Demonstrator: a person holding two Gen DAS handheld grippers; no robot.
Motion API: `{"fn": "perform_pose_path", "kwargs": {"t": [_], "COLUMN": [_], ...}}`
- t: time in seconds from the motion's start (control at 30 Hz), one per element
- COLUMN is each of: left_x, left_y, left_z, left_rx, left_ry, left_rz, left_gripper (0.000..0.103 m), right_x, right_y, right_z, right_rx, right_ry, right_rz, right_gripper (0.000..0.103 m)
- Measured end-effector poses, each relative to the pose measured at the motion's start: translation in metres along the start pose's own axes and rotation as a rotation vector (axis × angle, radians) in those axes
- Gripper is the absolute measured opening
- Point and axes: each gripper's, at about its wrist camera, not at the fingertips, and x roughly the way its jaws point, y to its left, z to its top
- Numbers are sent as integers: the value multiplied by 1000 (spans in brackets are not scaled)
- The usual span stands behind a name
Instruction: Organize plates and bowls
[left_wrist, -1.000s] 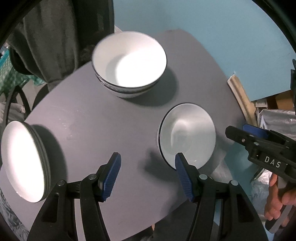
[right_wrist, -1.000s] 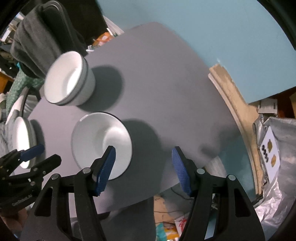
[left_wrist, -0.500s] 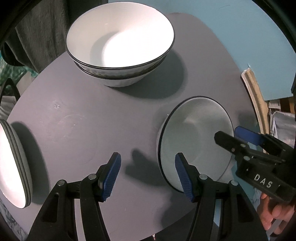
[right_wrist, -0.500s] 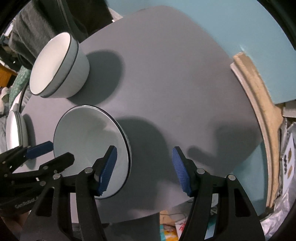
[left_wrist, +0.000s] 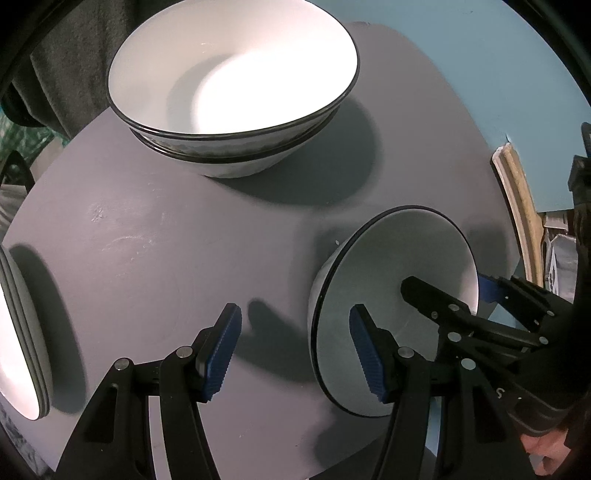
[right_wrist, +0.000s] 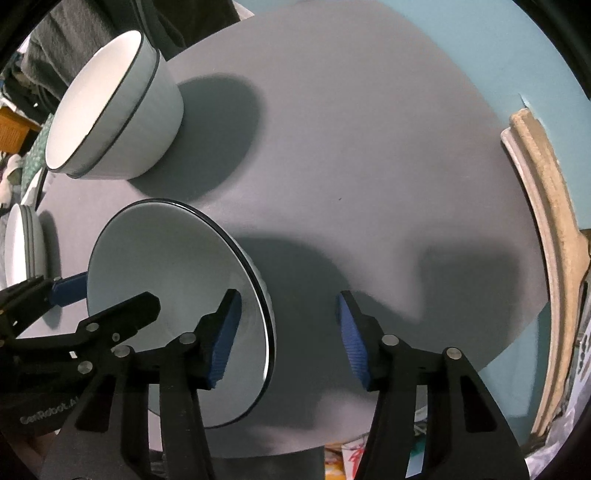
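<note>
Bare table (right_wrist: 369, 155) right, stacked bowls (left_wrist: 236, 96) and plates (left_wrist: 18, 332) crowding left

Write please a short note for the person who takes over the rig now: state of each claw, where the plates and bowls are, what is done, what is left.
Left claw: open, straddling the near-left rim of the single bowl, not gripping.
Right claw: open, its jaws have just been closing; it straddles the opposite rim of the same bowl, pads not yet pressing.
Things: bowl stack at the back of the grey table; plate stack at the left edge.
Done: both stacks appear formed.
Left: probably grip the single bowl and set it on the bowl stack.
</note>
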Motion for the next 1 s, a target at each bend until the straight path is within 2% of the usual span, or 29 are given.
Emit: {"fn": "perform_pose_path", "kwargs": {"t": [0.23,0.3,0.4,0.5,0.63,0.77,1.0], "left_x": [6,7,9,11,17,19,17], "left_y": [3,5,4,3,6,9,6], "left_z": [-3,-6,-7,-8,-7,-9,-9], "left_rx": [-28,-31,-22,-17,-31,-40,3], "left_ry": [6,6,6,12,24,21,25], "left_rz": [-5,-8,-4,-10,-19,-35,-50], "left_gripper": [62,61,50,44,31,25,11], "right_x": [2,1,0,-1,-1,0,-4], "right_y": [8,12,18,24,32,42,45], "right_z": [5,5,7,9,9,10,15], "right_rx": [-10,-11,-18,-31,-42,-41,-10], "right_ry": [7,6,7,6,5,13,18], "right_rz": [8,10,9,3,-2,-6,-21], "right_gripper": [46,41,35,27,22,14,11]}}
